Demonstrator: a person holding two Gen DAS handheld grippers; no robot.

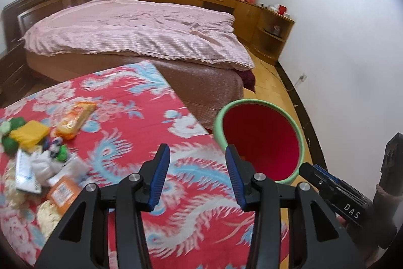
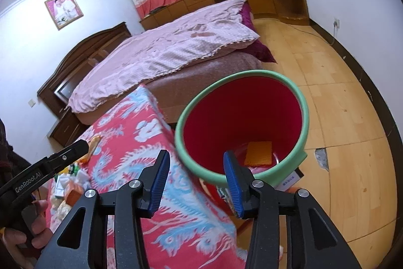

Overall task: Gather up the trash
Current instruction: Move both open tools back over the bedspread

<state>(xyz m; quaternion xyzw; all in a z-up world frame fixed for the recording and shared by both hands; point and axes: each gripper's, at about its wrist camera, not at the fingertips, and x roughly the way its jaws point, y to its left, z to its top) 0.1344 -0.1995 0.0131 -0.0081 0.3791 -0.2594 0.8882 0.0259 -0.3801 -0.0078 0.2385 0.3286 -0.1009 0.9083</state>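
Note:
A bin (image 1: 262,140) with a green rim and red inside stands on the floor by the table's right edge. In the right wrist view an orange packet (image 2: 259,153) lies at the bottom of the bin (image 2: 241,122). My left gripper (image 1: 197,177) is open over the red patterned tablecloth (image 1: 141,117), with nothing between its blue pads. My right gripper (image 2: 196,179) is open at the near rim of the bin, also holding nothing. A pile of trash (image 1: 42,150) lies at the table's left: yellow, green and orange wrappers, white paper.
A bed (image 1: 141,32) with a pink cover stands behind the table. Wooden cabinets (image 1: 226,4) line the far wall under curtains. Wooden floor (image 2: 340,105) spreads to the right of the bin. The other gripper (image 1: 335,193) shows at the right edge of the left wrist view.

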